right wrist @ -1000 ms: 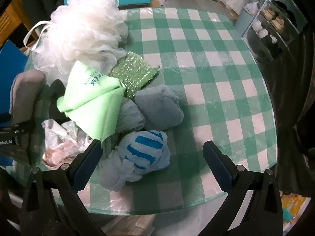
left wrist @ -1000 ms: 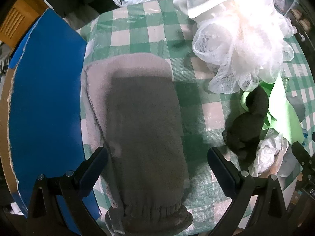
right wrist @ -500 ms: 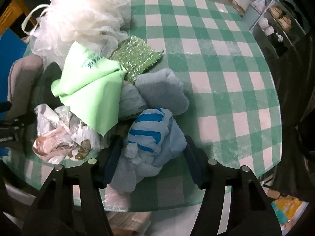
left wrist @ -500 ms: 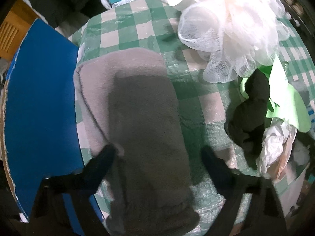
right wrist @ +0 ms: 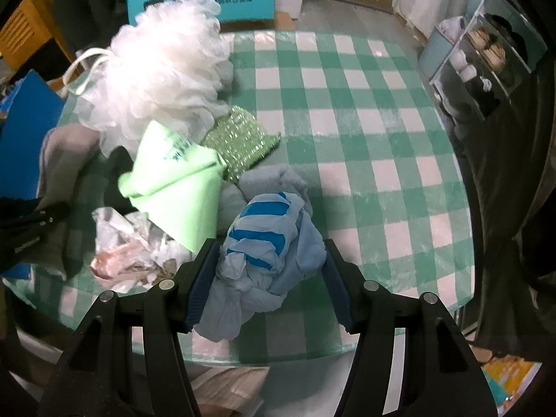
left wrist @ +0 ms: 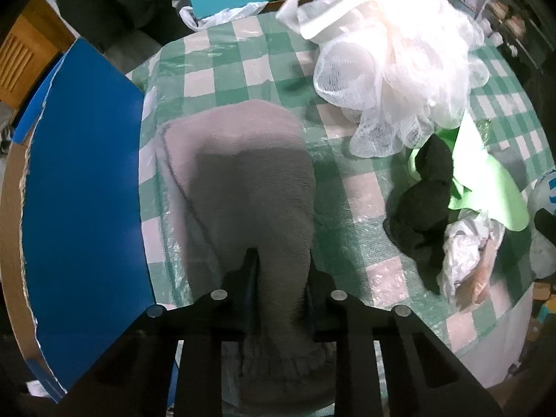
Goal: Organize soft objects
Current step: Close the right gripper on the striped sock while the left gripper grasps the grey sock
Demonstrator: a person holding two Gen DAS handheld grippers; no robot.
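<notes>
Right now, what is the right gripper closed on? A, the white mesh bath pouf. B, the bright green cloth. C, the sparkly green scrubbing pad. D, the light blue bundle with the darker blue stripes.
D: in the right wrist view the right gripper has both fingers pressed against the sides of the blue striped bundle, while the pouf, scrubbing pad and green cloth lie farther back, untouched by it.

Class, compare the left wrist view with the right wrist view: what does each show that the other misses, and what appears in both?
Only the left wrist view shows the left gripper pinching the grey mitten. Only the right wrist view shows the right gripper around the blue striped bag, plus the glittery green sponge. Both show the white bath puff, the light green cloth and the checked table.
</notes>
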